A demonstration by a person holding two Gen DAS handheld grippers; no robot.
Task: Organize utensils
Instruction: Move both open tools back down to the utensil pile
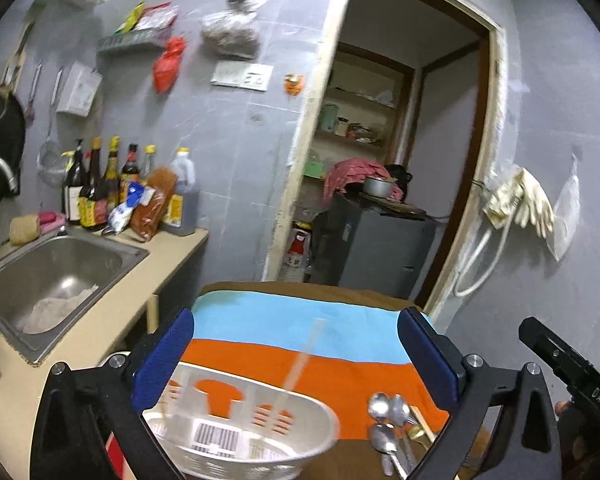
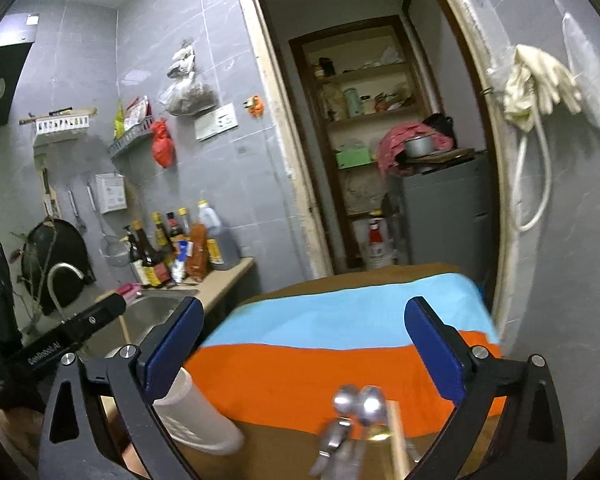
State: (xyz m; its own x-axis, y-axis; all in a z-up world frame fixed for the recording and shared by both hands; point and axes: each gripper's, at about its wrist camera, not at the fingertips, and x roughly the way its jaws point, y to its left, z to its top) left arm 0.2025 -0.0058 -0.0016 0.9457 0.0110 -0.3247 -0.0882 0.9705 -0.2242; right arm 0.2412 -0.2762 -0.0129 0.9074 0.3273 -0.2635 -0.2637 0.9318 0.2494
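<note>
Both tools stand wide open with nothing between their pads: the left tool [image 1: 296, 344] frames the white basket [image 1: 244, 428], and the right tool [image 2: 303, 348] frames the spoons [image 2: 355, 404]. Neither presses on anything, so each hand looks free to start a pick. The basket sits on the bench [image 1: 339, 288] at the near edge of the orange and blue cloth [image 1: 300, 344], and it seems set there as the place to gather the utensils; a pale stick or straw [image 1: 300, 364] leans up out of it, too blurred to name. The spoons lie in a loose heap just right of the basket, bowls toward the cloth and handles running to the near edge, with what may be chopsticks [image 1: 423, 424] and a brass-coloured piece beside them. That heap probably marks what is left to sort. Relative to the basket, the left tool hangs above and behind it, its blue pads either side of the rim. The right tool is to the basket's right, with the spoons low between its open jaws, nearer its right pad but clear of both. In the right wrist view the basket shows only as a white wall by the left pad. My guess is that the right tool will go for a spoon first.
</note>
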